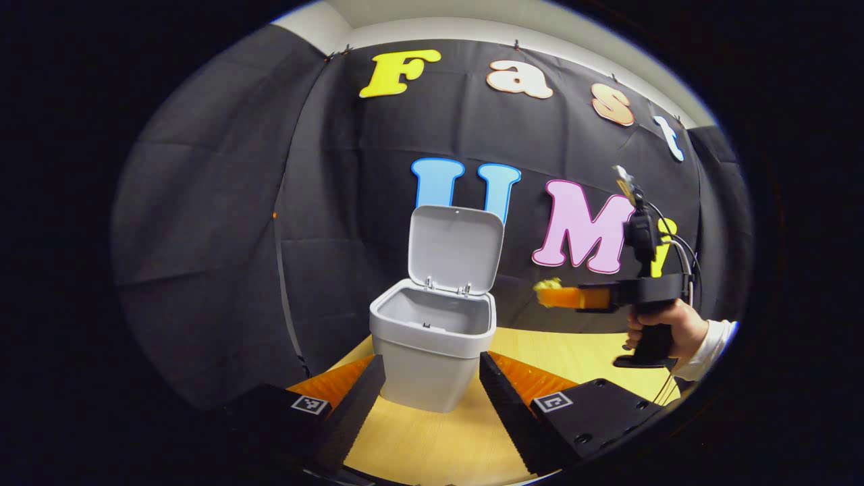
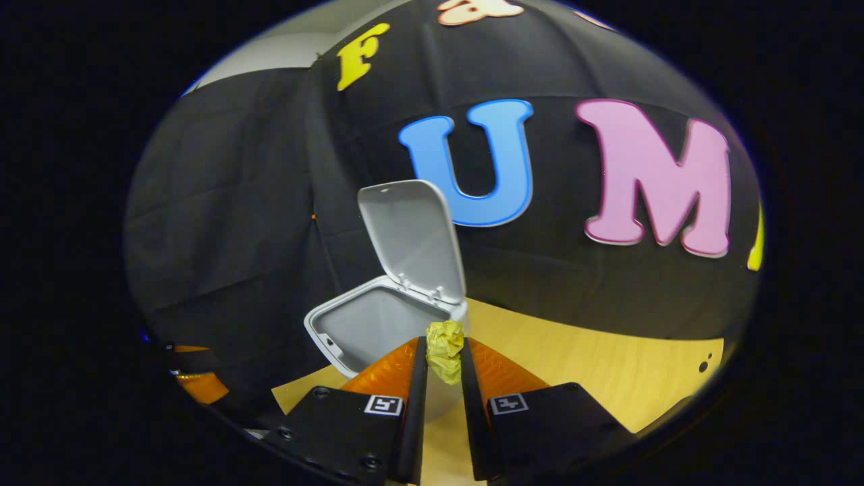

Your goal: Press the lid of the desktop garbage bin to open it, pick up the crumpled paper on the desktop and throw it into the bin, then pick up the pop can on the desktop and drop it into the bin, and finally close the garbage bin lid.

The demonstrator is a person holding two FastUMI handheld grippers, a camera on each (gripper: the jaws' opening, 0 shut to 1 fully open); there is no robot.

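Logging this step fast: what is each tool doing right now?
Left tool: open, holding nothing, bin ahead between its fingers.
Right tool: closed on the crumpled paper, beside the bin's open lid.

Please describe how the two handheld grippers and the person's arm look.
Each gripper, left and right, has a black body bearing small square black-and-white markers. In the left gripper view the right gripper shows a black pistol handle, thin cables and an upright black part. The sleeve is white.
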